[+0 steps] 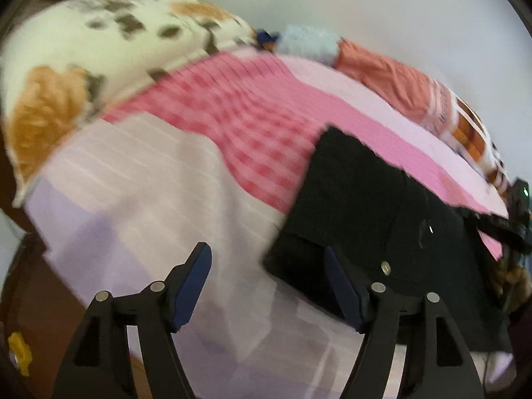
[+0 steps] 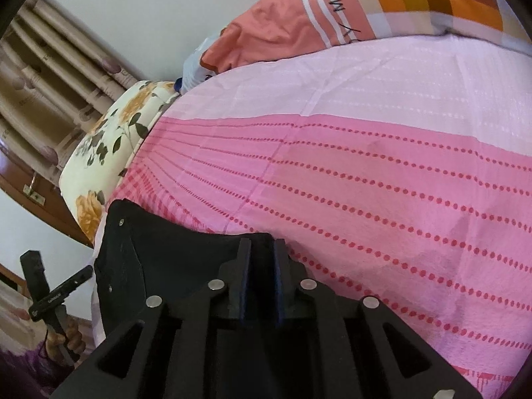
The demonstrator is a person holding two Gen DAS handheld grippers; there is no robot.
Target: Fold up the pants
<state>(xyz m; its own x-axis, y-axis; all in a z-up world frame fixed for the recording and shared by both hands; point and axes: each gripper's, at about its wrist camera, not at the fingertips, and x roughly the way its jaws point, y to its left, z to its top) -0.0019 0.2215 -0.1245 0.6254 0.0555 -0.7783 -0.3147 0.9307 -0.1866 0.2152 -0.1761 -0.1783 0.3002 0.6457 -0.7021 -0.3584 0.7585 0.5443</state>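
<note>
Pink-and-lilac bedding (image 1: 139,179) covered the bed in both views, with a plain white wall (image 1: 365,3) behind it and pleated beige curtains (image 2: 43,76) at the upper left of the right wrist view. Motion blur smeared the whole left wrist view, so the floral pillow (image 1: 83,53) at its upper left and the orange pillow (image 1: 392,83) at its upper right showed only as soft patches. The black pants (image 1: 372,206) lay folded into a dark block on the bed at the lower right of that view, their far right edge cut off by the lens rim; a metal button (image 1: 385,267) was just visible on them.

The left gripper (image 1: 267,286) pointed steeply down at the bed from the bottom of the frame. Its blue-padded fingers (image 1: 189,292) stood wide apart with only bedsheet between them, the right-hand one lying over the pants' near corner; whether it touched the cloth could not be told.

In the right wrist view the right gripper (image 2: 261,286) angled down over the pants at the lower centre. Its jaws were drawn nearly together with a narrow dark slit between them; whether cloth was pinched there could not be made out. At the lower left, a hand (image 2: 66,337) gripped the other tool's handle, partly cut off.
</note>
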